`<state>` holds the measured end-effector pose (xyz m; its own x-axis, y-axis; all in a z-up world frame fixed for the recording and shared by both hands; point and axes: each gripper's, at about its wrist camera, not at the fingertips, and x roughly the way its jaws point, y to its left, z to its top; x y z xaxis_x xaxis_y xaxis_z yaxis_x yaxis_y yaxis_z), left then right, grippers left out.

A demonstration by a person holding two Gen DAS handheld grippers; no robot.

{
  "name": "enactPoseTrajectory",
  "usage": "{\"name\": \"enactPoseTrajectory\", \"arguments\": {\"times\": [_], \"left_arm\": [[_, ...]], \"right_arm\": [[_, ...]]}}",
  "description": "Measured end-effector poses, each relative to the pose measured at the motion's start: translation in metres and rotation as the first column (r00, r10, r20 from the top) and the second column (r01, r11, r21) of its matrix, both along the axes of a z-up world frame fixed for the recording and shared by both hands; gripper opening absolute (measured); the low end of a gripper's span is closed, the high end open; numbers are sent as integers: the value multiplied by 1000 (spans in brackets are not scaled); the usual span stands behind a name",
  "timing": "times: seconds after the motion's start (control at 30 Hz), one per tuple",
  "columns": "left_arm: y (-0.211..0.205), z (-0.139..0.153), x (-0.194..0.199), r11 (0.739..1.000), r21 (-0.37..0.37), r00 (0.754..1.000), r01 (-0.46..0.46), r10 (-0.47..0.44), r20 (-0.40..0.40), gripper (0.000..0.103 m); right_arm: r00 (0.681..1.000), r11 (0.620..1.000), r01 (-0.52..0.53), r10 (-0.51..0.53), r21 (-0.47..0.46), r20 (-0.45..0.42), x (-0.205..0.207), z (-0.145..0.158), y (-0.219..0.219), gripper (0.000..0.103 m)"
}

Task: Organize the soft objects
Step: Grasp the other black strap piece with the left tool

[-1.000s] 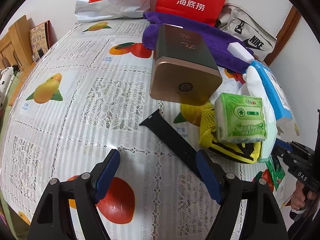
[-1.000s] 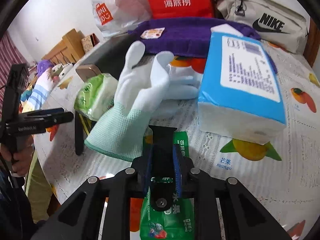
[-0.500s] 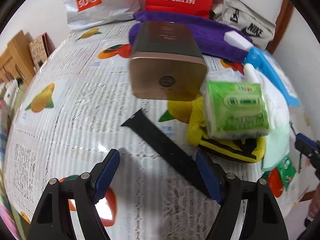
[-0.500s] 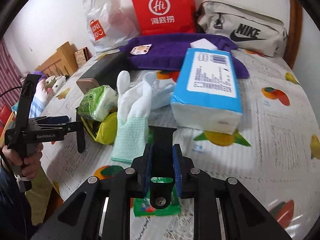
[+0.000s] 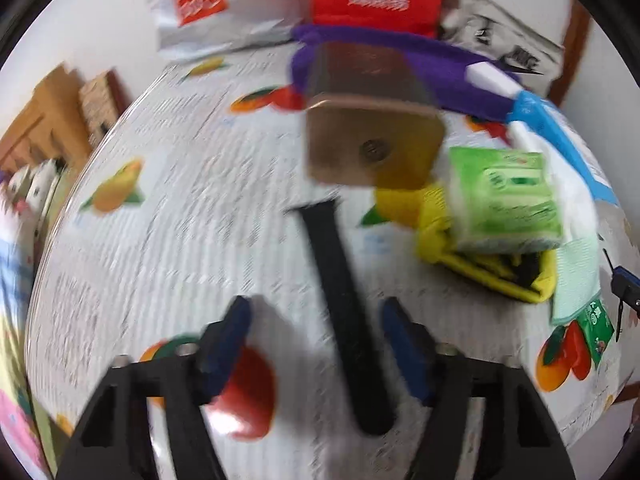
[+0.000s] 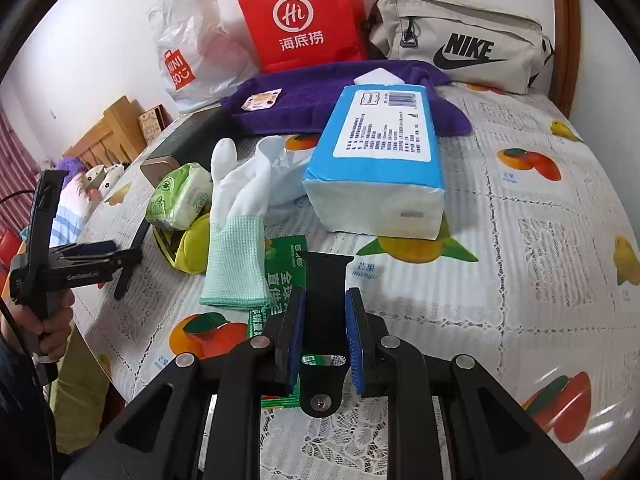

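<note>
The left tongs (image 5: 316, 344) are now closing around the near black strap (image 5: 340, 312), pads not yet touching. The right tongs (image 6: 324, 336) grip another black strap piece (image 6: 323, 280). Judging by this, both straps get collected next.

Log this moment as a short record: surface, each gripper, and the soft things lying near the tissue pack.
surface: fruit-print tablecloth
left gripper: jaws closing around a black strap lying on the cloth, pads not yet on it
right gripper: shut on a second black strap
blue tissue pack: flat on the cloth
white glove: beside the pack
green tissue packet: on a yellow pouch
purple towel: behind the pack
</note>
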<state>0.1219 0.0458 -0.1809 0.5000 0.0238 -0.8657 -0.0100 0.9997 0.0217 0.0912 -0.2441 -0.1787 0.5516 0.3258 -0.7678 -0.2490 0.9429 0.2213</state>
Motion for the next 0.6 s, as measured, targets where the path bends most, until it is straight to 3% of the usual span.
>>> {"name": "enactPoseTrajectory", "arguments": {"times": [0.03,0.07,0.17,0.3,0.43,0.6], "left_arm": [[-5,1,2,1000,-2,1000,26,-26,9,32],[-8,2,1,999,4,999,41,-41,13,21],[-11,2,-3,999,18,999,42,-42,18,21],[-6,2,-5,999,-39,1000,11,-10,24,22],[-13,2,-9,999,2,998,35,-35,43,20],[-5,11,-14,998,-51,999,28,-26,40,19]], "right_arm": [[1000,1000,-4,4,1,1,-1,0,1,20],[1000,1000,-6,6,-2,4,-2,1,1,20],[1000,1000,-1,1,-1,14,-5,4,-1,20],[1000,1000,15,-15,7,16,-9,6,-6,20],[999,999,33,-33,0,0,-6,1,-9,20],[999,999,42,-42,0,10,-10,6,-11,20]]}}
